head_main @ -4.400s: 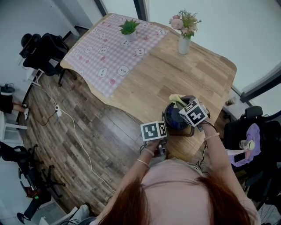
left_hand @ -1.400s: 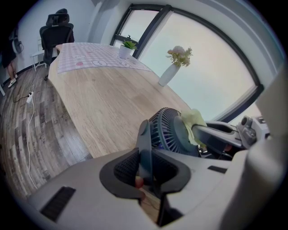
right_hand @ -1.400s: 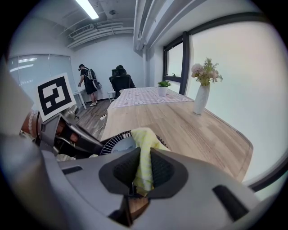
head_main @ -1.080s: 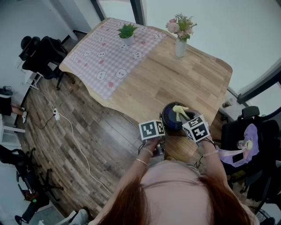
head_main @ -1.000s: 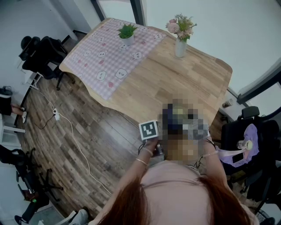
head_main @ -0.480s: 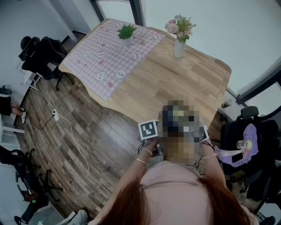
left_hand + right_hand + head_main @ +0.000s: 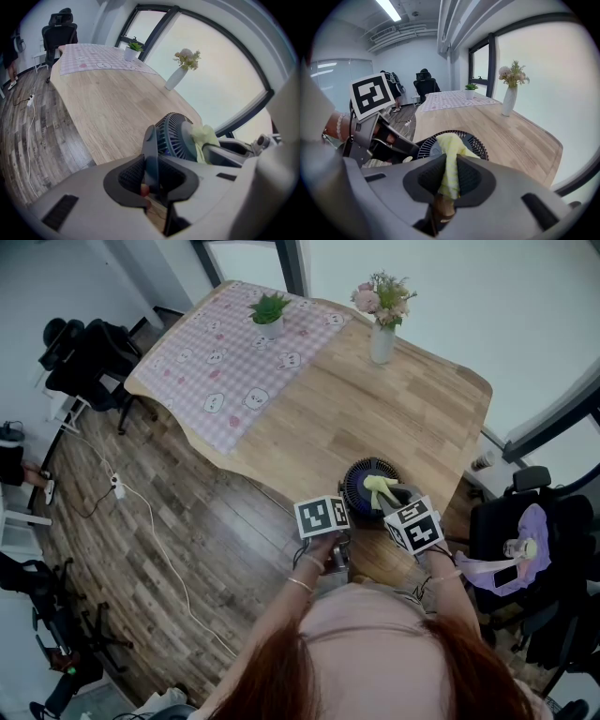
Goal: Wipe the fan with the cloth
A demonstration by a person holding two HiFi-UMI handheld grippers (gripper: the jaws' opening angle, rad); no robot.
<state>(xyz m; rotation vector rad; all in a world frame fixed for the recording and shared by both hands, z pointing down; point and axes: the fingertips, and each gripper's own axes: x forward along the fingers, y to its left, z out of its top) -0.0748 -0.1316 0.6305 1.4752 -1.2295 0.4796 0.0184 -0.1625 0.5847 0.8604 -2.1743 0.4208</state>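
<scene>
Where the wooden table [image 7: 412, 418] curves to its near edge, just right of centre and a little below the middle of the head view, the small dark-blue fan [image 7: 364, 486] stands with its round grille turned up toward the camera. A pale yellow cloth [image 7: 380, 489] lies bunched on the right part of that grille. The right gripper [image 7: 449, 180] has its jaws closed on the cloth's lower end, and the fabric runs up from between them onto the grille, as the right gripper view shows. The left gripper [image 7: 151, 176] comes in from the fan's left; its jaws are closed about halfway, clamped on a flat dark bar of the fan's frame, with the grille just beyond them in its own view.

Toward the upper middle of the head view a white vase [image 7: 381, 341] of flowers stands on bare wood. Left of it a pink checked tablecloth [image 7: 225, 362] covers the far end, with a potted plant [image 7: 269, 313] on it. At the upper left, black office chairs [image 7: 89, 352] stand on the plank floor [image 7: 169, 521].
</scene>
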